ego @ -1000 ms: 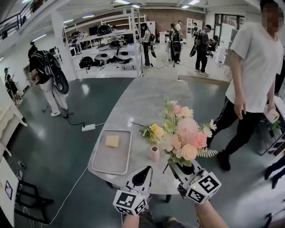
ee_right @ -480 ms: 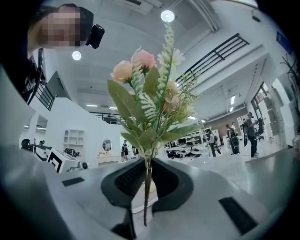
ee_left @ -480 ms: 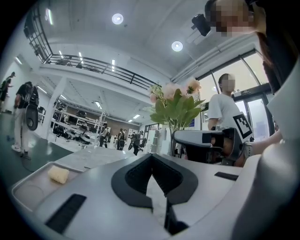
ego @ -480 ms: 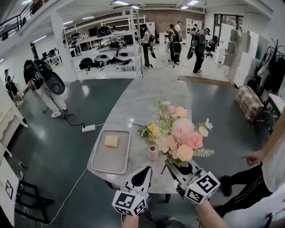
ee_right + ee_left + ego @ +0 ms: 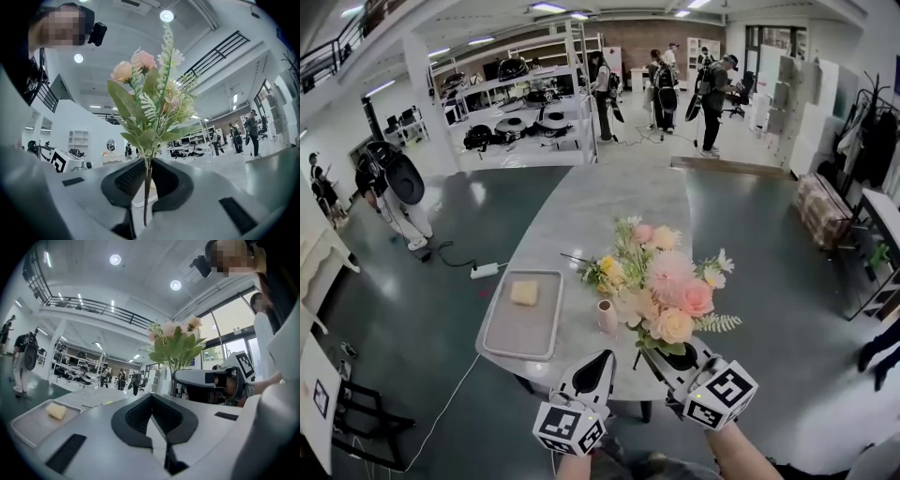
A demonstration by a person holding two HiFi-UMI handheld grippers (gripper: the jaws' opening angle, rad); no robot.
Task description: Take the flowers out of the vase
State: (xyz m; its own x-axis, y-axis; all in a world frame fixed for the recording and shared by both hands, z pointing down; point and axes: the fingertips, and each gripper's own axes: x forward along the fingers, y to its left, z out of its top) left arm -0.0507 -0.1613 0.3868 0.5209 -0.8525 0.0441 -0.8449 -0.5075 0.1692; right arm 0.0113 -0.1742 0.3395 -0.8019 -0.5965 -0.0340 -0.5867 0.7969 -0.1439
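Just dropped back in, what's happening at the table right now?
A person works two handheld grippers. The right gripper is clamped on the stem of a bouquet of pink and peach flowers, holding it upright, out of and to the right of the small pink vase on the grey marble table. The left gripper is shut and empty.

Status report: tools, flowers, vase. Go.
Left tool shut, empty. Right tool shut on bouquet stem, bouquet out of vase. Yellow sprig lying on table beside vase. No obstruction seen.
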